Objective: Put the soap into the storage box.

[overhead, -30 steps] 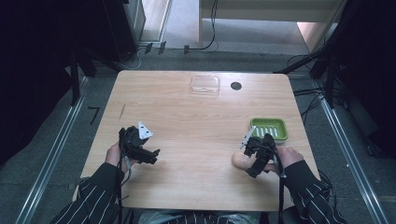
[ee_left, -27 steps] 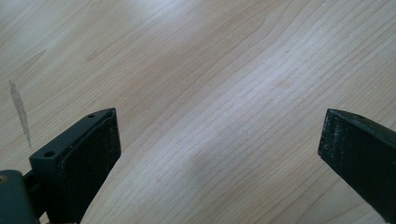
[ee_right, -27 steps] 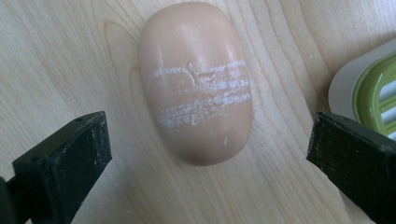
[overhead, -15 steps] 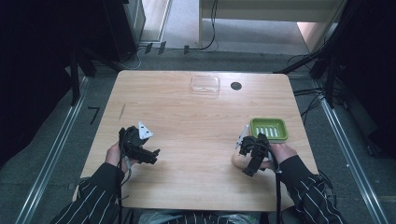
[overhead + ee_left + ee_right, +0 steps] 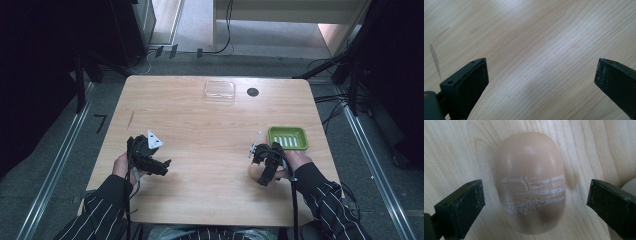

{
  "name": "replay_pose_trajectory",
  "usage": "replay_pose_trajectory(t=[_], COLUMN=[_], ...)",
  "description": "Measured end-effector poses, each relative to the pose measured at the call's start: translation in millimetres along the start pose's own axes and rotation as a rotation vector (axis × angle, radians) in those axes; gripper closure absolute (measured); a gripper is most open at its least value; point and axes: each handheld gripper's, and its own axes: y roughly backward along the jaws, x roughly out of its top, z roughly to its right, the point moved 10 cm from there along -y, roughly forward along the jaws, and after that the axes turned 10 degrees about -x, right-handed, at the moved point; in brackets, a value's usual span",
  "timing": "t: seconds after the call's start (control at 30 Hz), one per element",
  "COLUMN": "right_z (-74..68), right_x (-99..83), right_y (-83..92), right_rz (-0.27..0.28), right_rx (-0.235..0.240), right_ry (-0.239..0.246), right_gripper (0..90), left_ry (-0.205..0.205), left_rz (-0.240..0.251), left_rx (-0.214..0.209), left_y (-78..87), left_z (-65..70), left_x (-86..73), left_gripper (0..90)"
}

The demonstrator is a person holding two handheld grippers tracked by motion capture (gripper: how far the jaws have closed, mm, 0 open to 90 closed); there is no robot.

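Note:
A beige oval bar of soap [image 5: 530,182], scored with white scratch lines, lies on the wooden table [image 5: 200,125]. My right gripper [image 5: 535,191] hangs over it, a jaw on each side and a gap between each pad and the bar. Its jaws have just been closing a little, with the soap between them and untouched. In the high view the right gripper [image 5: 265,172] points down near the front right, just in front of a green ridged soap dish [image 5: 287,137]. My left gripper [image 5: 161,166] rests open at the front left, over bare wood [image 5: 540,66].
A clear plastic tray [image 5: 219,90] and a black round hole [image 5: 252,92] sit at the table's far edge. A dark streak [image 5: 435,60] marks the wood beside the left gripper. Cables and metal rails run on the floor around the table.
The right hand has shifted slightly left and lower, away from the green dish and over the soap. The left hand has stayed put.

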Motion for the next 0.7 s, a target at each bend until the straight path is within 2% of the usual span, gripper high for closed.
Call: replay_pose_trajectory(t=[0.07, 0.17, 0.23, 0.37, 0.7], right_z=[0.2, -0.3, -0.8, -0.7, -3.3], right_x=[0.8, 4.0, 4.2, 3.8, 2.1], right_y=[-0.1, 0.7, 0.6, -2.3, -4.7], right_rz=[0.002, 0.011, 0.011, -0.007, -0.024], right_rx=[-0.004, -0.006, -0.002, -0.002, 0.005], right_ry=[0.006, 0.007, 0.013, 0.015, 0.031], right_gripper=[3.5, 12.0, 14.0, 21.8, 27.3], left_ry=[-0.001, -0.002, -0.003, -0.003, -0.002], left_rz=[0.000, -0.004, -0.005, -0.003, -0.002], left_rx=[0.000, 0.001, 0.000, 0.001, 0.001], left_y=[-0.1, 0.0, 0.2, 0.1, 0.0], left_z=[0.1, -0.2, -0.2, -0.3, 0.2], left_x=[0.1, -0.4, -0.5, -0.4, 0.0], left_gripper=[0.0, 0.0, 0.0, 0.0, 0.0])
